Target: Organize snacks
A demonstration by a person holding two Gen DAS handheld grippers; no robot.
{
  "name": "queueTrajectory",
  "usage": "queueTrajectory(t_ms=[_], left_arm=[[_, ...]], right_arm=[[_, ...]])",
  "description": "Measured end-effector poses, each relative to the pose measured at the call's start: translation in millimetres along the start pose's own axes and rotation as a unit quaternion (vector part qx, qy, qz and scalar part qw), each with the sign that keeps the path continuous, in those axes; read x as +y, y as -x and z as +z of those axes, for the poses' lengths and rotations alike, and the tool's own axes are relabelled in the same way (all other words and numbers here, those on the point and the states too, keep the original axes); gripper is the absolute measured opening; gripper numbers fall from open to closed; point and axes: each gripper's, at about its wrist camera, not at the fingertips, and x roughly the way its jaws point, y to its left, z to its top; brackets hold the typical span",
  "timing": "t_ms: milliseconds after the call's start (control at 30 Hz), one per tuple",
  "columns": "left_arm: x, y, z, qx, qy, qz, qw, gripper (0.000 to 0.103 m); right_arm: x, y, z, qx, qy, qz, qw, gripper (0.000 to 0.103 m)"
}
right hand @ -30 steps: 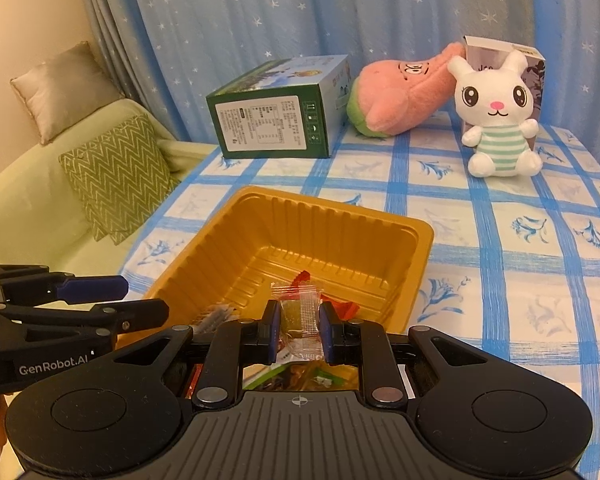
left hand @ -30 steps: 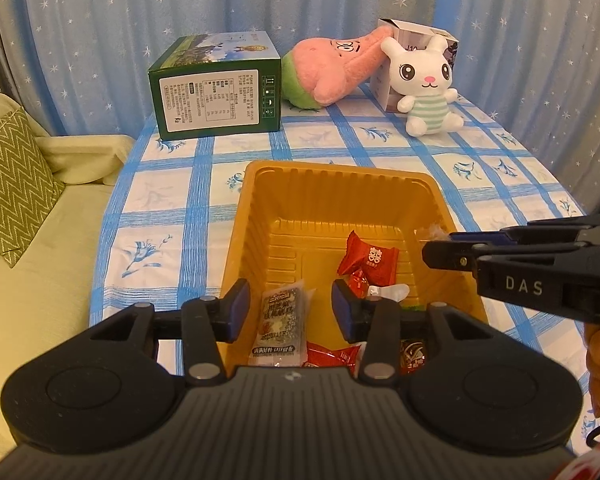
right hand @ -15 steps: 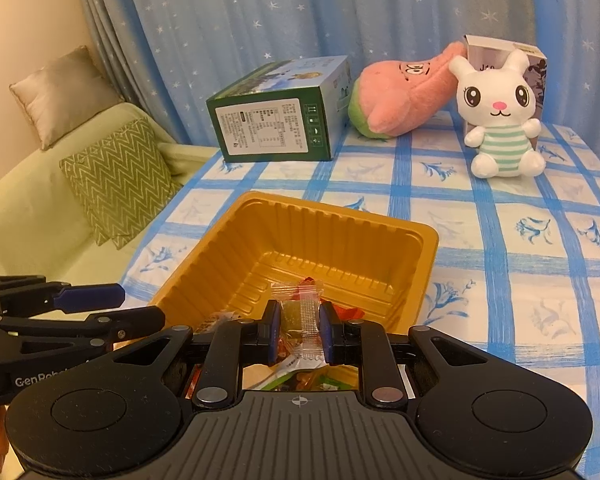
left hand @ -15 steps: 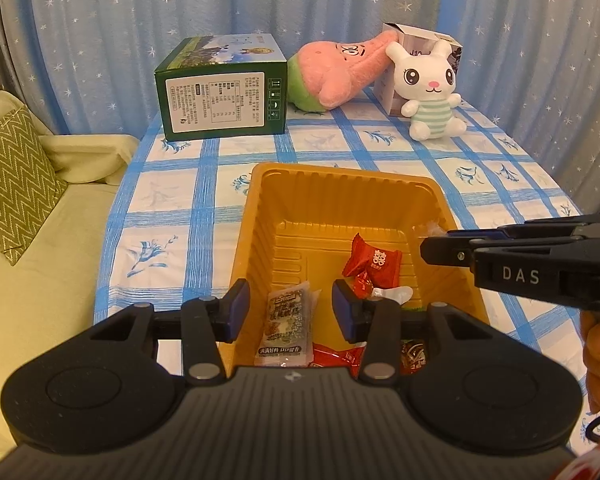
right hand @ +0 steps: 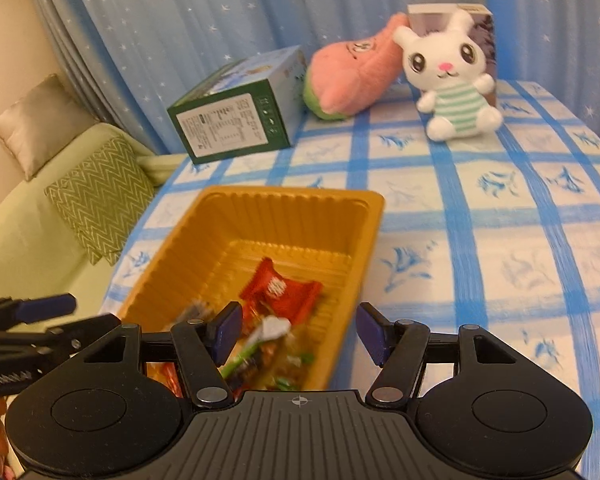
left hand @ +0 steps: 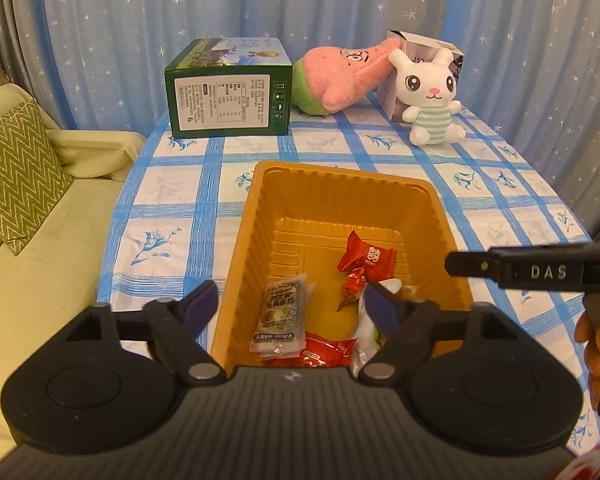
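Note:
An orange plastic tray (left hand: 328, 184) sits on the blue-checked tablecloth and also shows in the right wrist view (right hand: 260, 204). It holds several wrapped snacks: a red candy (left hand: 367, 258), a clear brown-printed packet (left hand: 281, 312) and a red packet (left hand: 324, 354). The red candy (right hand: 278, 290) shows in the right wrist view among blurred wrappers. My left gripper (left hand: 294, 306) is open and empty over the tray's near end. My right gripper (right hand: 298, 330) is open and empty above the tray's near right corner; it shows from the side in the left wrist view (left hand: 540, 272).
At the table's far end stand a green carton (left hand: 228, 88), a pink plush (left hand: 340, 76), a white rabbit plush (left hand: 430, 96) and a small box (left hand: 416, 46). A sofa with a zigzag cushion (left hand: 12, 176) lies left. Blue starred curtains hang behind.
My right gripper has opened and let go of the clear-wrapped candy it held, which has dropped into the tray. My left gripper has opened wider. Both views have shifted a little.

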Motion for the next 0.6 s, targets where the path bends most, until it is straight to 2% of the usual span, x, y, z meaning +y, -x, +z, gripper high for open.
queueTrajectory(t_ms=[200, 333, 600], left_arm=[[-9.8, 14.6, -4.8, -0.005, -0.006, 0.005, 1.0, 0.088], [-16.1, 31.8, -8.3, -0.016, -0.002, 0.01, 0.9998, 0.102], [-29.4, 75.0, -21.3, -0.032, 0.014, 0.008, 0.9994, 0.103]], right_arm=[[-4.2, 18.3, -13.6, 0.007, -0.005, -0.003, 1.0, 0.063], [-4.0, 33.5, -21.6, 0.009, -0.008, -0.008, 1.0, 0.063], [3.5, 82.6, -38.4, -0.013, 0.001, -0.011, 1.0, 0.063]])
